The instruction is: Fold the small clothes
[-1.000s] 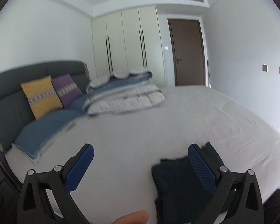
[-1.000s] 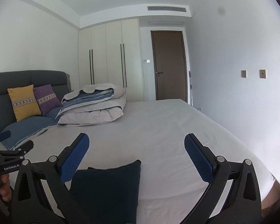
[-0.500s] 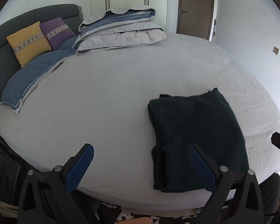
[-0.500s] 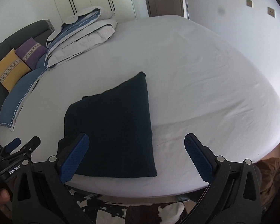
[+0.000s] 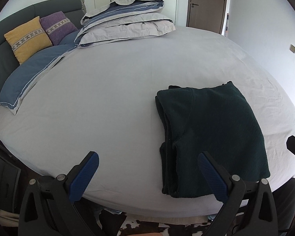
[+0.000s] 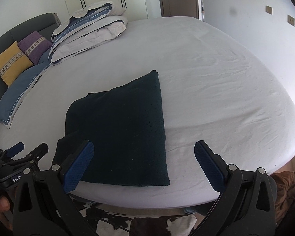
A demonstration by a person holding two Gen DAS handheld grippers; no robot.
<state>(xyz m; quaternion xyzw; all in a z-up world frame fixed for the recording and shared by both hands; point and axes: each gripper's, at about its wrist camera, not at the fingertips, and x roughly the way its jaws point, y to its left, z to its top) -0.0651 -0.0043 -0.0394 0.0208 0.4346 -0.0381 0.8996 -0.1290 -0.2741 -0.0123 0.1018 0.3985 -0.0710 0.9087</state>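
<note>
at nine o'clock in the left wrist view a yellow cushion (image 5: 27,37) and a purple cushion (image 5: 58,26) leaned on the grey headboard (image 5: 2,59), with a blue pillow (image 5: 31,74) lying flat below them. toward twelve o'clock a folded duvet (image 5: 127,23) sat on the sheet (image 5: 108,98), and the door (image 5: 207,4) stood behind it at one o'clock.

the left gripper (image 5: 147,175) hung at six o'clock over the near edge of the bed, its blue pads wide apart and holding nothing. the garment (image 5: 208,135), dark green, lay at four o'clock from the middle of that view, flat on the sheet near the bed's edge, with stacked layers showing along its left side.

in the right wrist view the same garment lay at seven o'clock, its top face smooth. the right gripper (image 6: 143,163) was also spread open and empty, its left pad over the cloth's near corner; whether it touched the cloth could not be told.

judging by the neat rectangle and the layered edge, this piece looked folded already. little seemed left beyond perhaps one more fold or moving it aside. no other clothes waiting showed on the bed.
</note>
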